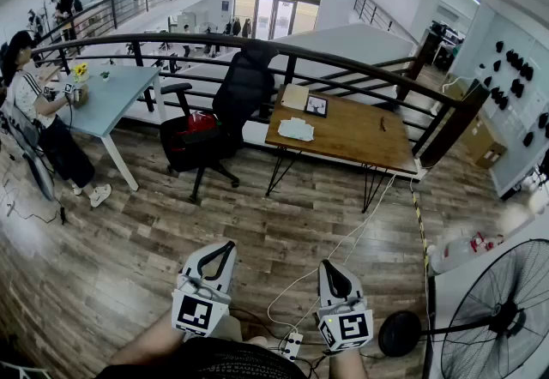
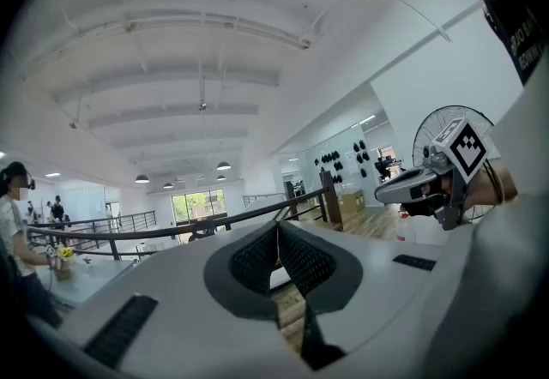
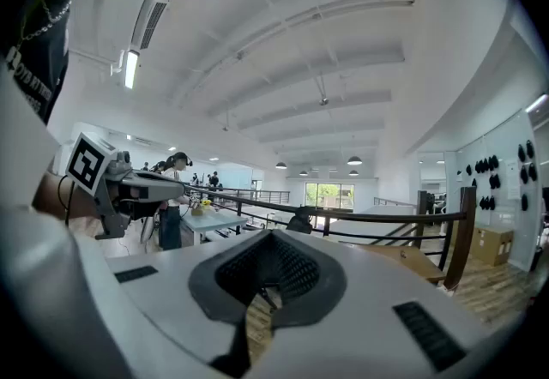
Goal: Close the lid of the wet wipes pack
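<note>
I hold both grippers close to my body, low in the head view, pointing out over a wooden floor. The left gripper (image 1: 226, 248) (image 2: 276, 230) is shut with nothing between its pads. The right gripper (image 1: 330, 267) (image 3: 273, 242) is shut and empty too. Each shows in the other's view: the right gripper (image 2: 396, 189) at the right side, the left gripper (image 3: 163, 189) at the left side. Far ahead a brown wooden table (image 1: 360, 141) carries a small white pile (image 1: 296, 129); whether that is the wet wipes pack I cannot tell.
A black office chair (image 1: 230, 103) stands left of the wooden table, in front of a dark railing (image 1: 369, 69). A person (image 1: 39, 124) sits at a light blue table (image 1: 107, 99) at the left. A standing fan (image 1: 497, 317) is at my right; a power strip (image 1: 290, 343) lies by my feet.
</note>
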